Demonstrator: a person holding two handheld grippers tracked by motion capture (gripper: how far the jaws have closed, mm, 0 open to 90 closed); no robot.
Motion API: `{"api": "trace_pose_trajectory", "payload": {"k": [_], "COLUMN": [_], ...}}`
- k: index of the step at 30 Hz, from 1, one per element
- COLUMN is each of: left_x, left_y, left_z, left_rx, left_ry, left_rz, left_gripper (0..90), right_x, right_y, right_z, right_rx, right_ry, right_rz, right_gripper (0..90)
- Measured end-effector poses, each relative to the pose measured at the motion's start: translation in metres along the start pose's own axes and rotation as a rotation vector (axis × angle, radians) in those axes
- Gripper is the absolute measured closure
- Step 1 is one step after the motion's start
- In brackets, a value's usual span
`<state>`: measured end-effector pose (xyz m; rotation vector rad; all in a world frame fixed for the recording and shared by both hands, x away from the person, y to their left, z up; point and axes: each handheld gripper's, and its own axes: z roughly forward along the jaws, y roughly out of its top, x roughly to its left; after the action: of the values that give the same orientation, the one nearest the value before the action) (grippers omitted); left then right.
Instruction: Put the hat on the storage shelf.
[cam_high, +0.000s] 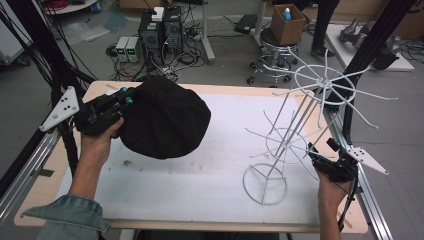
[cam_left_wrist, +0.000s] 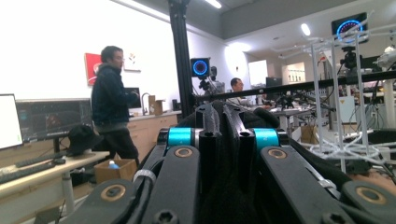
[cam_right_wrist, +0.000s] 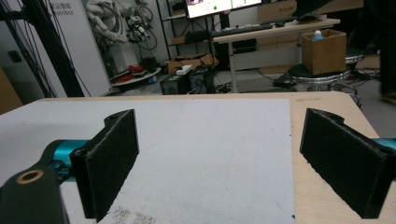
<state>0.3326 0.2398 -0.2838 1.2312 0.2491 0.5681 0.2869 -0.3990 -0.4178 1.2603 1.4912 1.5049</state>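
The left tool is clenched on the edge of a black hat, with fabric pinched between its jaws in the left gripper view; the hat is held just above the worktop at its left side. The right tool is released, jaws wide apart and holding nothing, just beside the white wire stand, which stands at the right of the worktop.

Likely intent: placing the hat on the stand. Risks, as judgement:
- The stand looks light and top-heavy. A sideways push from the hat may tip it.
- The thin prongs may snag the fabric.
- A pinch on one edge only may let the hat sag or slip.
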Motion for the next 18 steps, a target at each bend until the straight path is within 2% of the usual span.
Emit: {"api": "trace_pose_trajectory", "payload": {"k": [1, 2, 4, 13, 14, 15, 17, 18], "left_x": [0.001, 0.003, 0.004, 0.015, 0.018, 0.018, 0.021, 0.021], "left_y": [0.002, 0.009, 0.012, 0.043, 0.052, 0.052, 0.063, 0.063], "left_z": [0.002, 0.008, 0.011, 0.037, 0.043, 0.043, 0.052, 0.052], "left_rx": [-0.002, -0.016, -0.024, -0.058, -0.074, -0.074, -0.081, -0.081], "left_ry": [0.000, -0.008, -0.011, -0.074, -0.086, -0.086, -0.103, -0.103], "left_rz": [0.003, 0.007, 0.003, 0.012, 0.014, 0.014, 0.020, 0.020], "left_gripper": [84.8, 84.8, 84.9, 84.8, 84.8, 84.8, 84.8, 84.8], "right_x": [0.001, 0.001, 0.000, 0.001, 0.000, 0.000, -0.001, 0.000], "right_y": [0.000, 0.000, 0.000, 0.000, 0.000, 0.000, 0.000, 0.000], "right_z": [-0.001, 0.000, 0.000, 0.000, 0.001, 0.000, 0.000, 0.000], "right_rx": [0.007, 0.006, 0.005, 0.010, 0.007, 0.007, 0.006, 0.008], "right_ry": [-0.001, -0.002, -0.001, 0.004, 0.004, 0.002, 0.003, 0.003], "right_rz": [0.012, 0.009, 0.007, 0.012, 0.002, 0.005, 0.003, 0.004], "right_gripper": [11.0, 10.9, 11.0, 11.0, 11.0, 11.0, 11.0, 11.0]}}
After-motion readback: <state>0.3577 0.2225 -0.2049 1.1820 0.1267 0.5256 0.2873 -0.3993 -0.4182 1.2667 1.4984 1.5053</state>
